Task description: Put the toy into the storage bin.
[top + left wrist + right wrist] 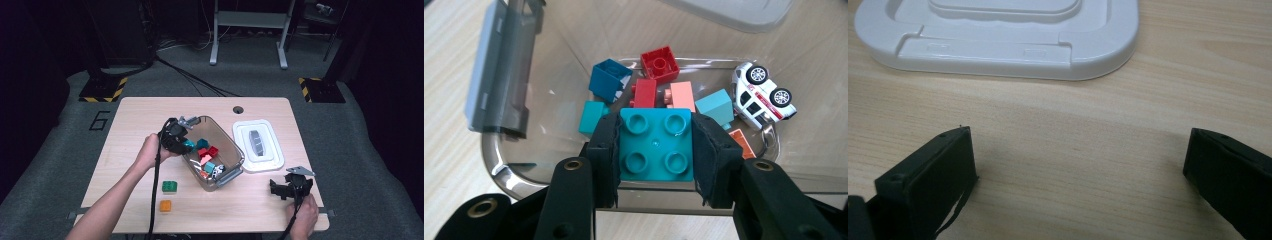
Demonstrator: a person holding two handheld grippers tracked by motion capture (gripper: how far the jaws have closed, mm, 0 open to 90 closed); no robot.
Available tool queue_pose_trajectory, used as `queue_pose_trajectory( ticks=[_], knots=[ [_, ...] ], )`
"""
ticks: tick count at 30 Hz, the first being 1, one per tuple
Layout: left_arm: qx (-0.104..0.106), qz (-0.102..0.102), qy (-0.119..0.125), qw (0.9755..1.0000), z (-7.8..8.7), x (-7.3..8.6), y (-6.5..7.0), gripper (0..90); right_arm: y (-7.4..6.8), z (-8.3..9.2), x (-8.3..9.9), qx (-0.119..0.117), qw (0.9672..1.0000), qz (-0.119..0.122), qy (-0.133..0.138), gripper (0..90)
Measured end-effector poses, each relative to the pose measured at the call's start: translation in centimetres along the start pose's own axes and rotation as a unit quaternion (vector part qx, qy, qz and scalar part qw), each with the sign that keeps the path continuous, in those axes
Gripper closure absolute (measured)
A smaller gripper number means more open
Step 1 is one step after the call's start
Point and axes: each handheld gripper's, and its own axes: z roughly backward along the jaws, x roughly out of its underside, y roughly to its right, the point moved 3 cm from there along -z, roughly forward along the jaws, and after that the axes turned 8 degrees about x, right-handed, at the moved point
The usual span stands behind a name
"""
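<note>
From the high view, your left gripper (186, 141) hangs over the near-left rim of the clear bin (227, 137) at the middle of the table (140, 112), with a teal block pinched in its jaws; the white lid (257, 144) lies just right of the bin, a green block (169, 186) and an orange block (165, 205) sit near the bin's front-left, and your right gripper (285, 190) rests well to the bin's front-right. A painted "6" (101, 120) reads on the floor left of the table. In the left gripper view, your pads press both sides of the teal four-stud block (655, 145) above the bin's rim (514, 172); inside the bin lie red, blue, pink and teal blocks and a white toy car (761, 95) on its side. No stud lettering is legible. In the right gripper view, your jaws stand spread wide over bare tabletop, nothing between them, with the lid's edge (998, 52) beyond.
</note>
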Motion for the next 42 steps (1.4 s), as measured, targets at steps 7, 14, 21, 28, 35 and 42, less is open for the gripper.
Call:
queue_pose_trajectory(
  ticks=[7, 14, 21, 28, 35, 42],
  knots=[
    [0.006, 0.01, 0.002, 0.9999, 0.0, 0.4, -0.3, 56.6, 0.0, 0.0, 0.0, 0.0, 1.0, 0.0, 0.0, 0.0],
    [-0.009, 0.009, 0.028, 0.9995, 2.0, 0.8, 0.1, 33.5, 0.0, 0.0, 0.0, 0.0, 1.0, 0.0, 0.0, 0.0],
    [-0.031, 0.007, 0.069, 0.9971, 5.5, 2.0, 0.7, 19.8, 0.0, 0.0, 0.0, 0.0, 1.0, 0.0, 0.0, 0.0],
    [-0.053, 0.01, 0.085, 0.9949, 7.9, 4.5, 0.5, 15.6, 0.0, 0.0, 0.0, 0.0, 1.0, 0.001, 0.0, 0.0],
    [-0.076, 0.036, 0.07, 0.994, 7.4, 7.6, -0.4, 15.1, 0.0, 0.0, 0.0, 0.0, 1.0, 0.001, 0.0, 0.0],
    [-0.063, 0.064, 0.061, 0.9941, 5.4, 10.3, -1.0, 13.6, 0.0, 0.0, 0.0, 0.0, 1.0, 0.0, 0.0, 0.0]
  ],
)
